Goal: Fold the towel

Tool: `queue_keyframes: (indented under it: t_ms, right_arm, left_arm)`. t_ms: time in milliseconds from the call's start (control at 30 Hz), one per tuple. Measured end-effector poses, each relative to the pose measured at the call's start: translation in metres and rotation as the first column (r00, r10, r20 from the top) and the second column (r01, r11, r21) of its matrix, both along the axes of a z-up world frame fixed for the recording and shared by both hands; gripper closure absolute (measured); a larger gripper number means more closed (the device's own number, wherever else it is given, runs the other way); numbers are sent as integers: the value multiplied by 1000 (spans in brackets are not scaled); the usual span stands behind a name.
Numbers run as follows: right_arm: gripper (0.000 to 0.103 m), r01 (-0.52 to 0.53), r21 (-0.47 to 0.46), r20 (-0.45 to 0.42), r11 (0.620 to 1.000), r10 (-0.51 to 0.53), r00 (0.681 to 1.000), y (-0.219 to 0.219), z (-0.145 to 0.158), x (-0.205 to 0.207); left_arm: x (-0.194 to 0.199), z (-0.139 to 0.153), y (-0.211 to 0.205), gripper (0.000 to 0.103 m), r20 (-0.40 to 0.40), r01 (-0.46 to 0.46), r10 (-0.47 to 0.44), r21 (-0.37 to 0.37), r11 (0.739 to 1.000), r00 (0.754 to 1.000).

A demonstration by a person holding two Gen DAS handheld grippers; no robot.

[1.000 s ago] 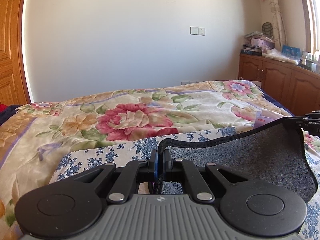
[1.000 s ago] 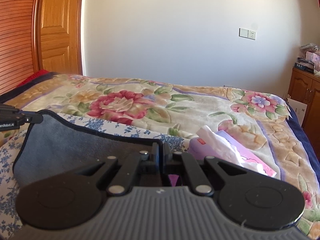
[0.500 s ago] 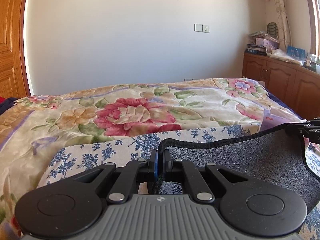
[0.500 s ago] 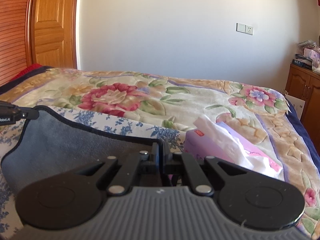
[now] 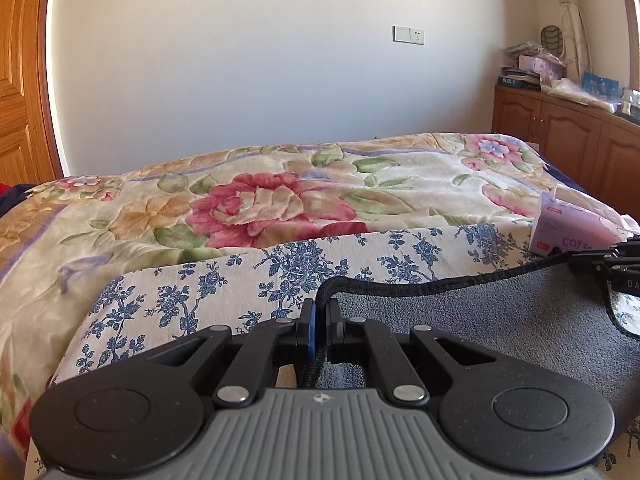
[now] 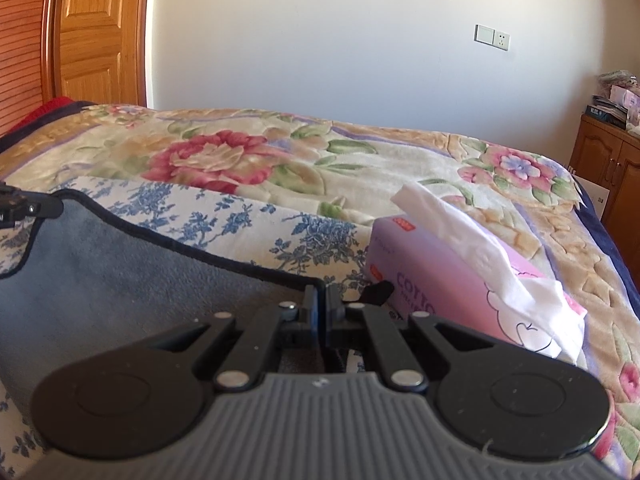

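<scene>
A grey towel with a black stitched edge hangs stretched between my two grippers, low over a white cloth with blue flowers on the bed. My left gripper is shut on the towel's left corner. My right gripper is shut on the towel's right corner; the towel spreads to its left. Each gripper shows at the edge of the other's view: the right one, the left one.
The bed has a floral blanket. A purple tissue box with white tissue sticking out lies just right of my right gripper. A wooden cabinet stands at the right, a wooden door at the left, a white wall behind.
Both grippers have moved down and forward toward the bed with the towel, so the towel's top edge sits lower over the blue-flowered cloth. The tissue box is closer.
</scene>
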State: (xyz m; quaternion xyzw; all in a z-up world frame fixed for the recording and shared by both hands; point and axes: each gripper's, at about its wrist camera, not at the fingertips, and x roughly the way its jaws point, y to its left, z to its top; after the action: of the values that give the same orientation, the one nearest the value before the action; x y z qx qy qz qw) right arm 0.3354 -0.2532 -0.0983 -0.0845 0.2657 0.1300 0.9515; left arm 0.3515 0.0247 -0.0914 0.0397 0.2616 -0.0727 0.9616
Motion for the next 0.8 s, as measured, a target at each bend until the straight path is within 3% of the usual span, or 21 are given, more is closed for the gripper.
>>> queue_keyframes:
  t_ms: [467,500,533,567,633,800]
  right_arm:
    - [97,2,-31,-26,1000,-3,1000,3,-11,6]
    - [94,5,-34,-29,999,-6,1000,3,-11,7]
    - [84,10,-35,-33,999,-11,999,3,-12,8]
    - [63,18,-38,-35,999,-19,999,2,-12,8]
    - [38,33,-30,-24,999,-34,999,-1,-11,6]
    - [38,40,0,-34,999,-40,999,-6,-5,-1]
  left_arm:
    - [5,-9,6,91,-19,-36,36,-7,999,999]
    - [5,-9,6,91,-20,-36,36,-7,999,999]
    - [5,-9,6,91,-20,-36,36,-8,999,999]
    - [4,-9,6,91,-20,-35,35,-8,999,999]
    - [4,-9,6,88,-19,-34,34,-11,999,999]
    - [1,-4,7,52,-5,-50,50,-25,998,999]
